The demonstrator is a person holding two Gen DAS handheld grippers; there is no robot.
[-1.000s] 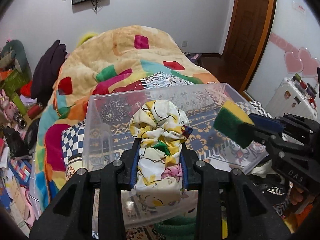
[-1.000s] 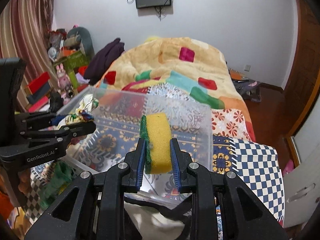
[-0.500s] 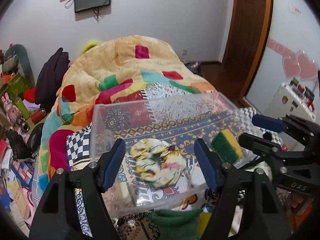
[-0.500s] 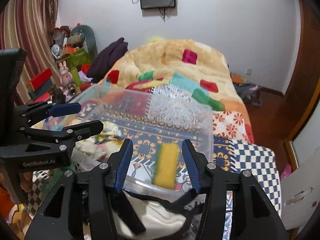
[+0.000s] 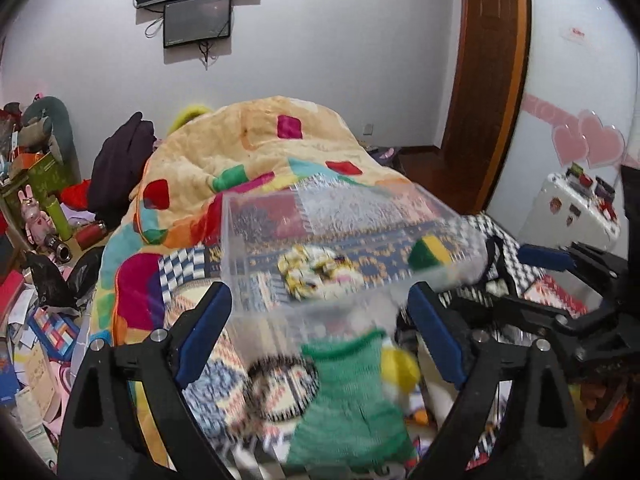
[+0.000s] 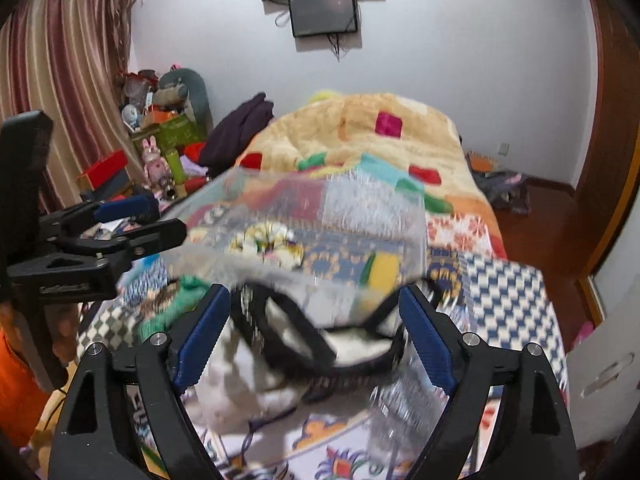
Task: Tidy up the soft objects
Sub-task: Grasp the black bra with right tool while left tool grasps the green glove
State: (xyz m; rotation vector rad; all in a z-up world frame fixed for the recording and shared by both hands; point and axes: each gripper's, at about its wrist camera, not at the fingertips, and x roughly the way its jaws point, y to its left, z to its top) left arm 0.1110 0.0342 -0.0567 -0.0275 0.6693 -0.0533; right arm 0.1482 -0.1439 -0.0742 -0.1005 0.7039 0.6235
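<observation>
Much of what I am seeing is smearing with motion blur. In the left wrist view the near wall of the clear plastic bin (image 5: 280, 240) is streaking, and the green knitted item (image 5: 348, 396) lying in front of it, below my fingers, is too soft-edged for me to say what it is; a yellow patch is showing just beside it. In the right wrist view the white cloth with black straps (image 6: 320, 344) in front of the bin is blurring too, and I cannot tell what kind of garment it is. The lower edge of both views is cutting off the gripper bodies.

Inside the bin, the floral scrunchie (image 5: 316, 272) is lying on the bottom toward the left, and the yellow-and-green sponge (image 5: 430, 252) is lying well apart from it toward the right corner. Both are also showing in the right wrist view, scrunchie (image 6: 268, 246) and sponge (image 6: 382, 270).

I am holding the left gripper (image 5: 320, 332) in front of the bin's near wall, jaws spread wide with nothing between them. The right gripper (image 6: 314, 330) is hovering likewise, released and empty, over the strapped cloth. Each is appearing at the edge of the other's view, level and pointing toward the bin, which is resting on the patterned bed cover (image 6: 512, 292).
</observation>
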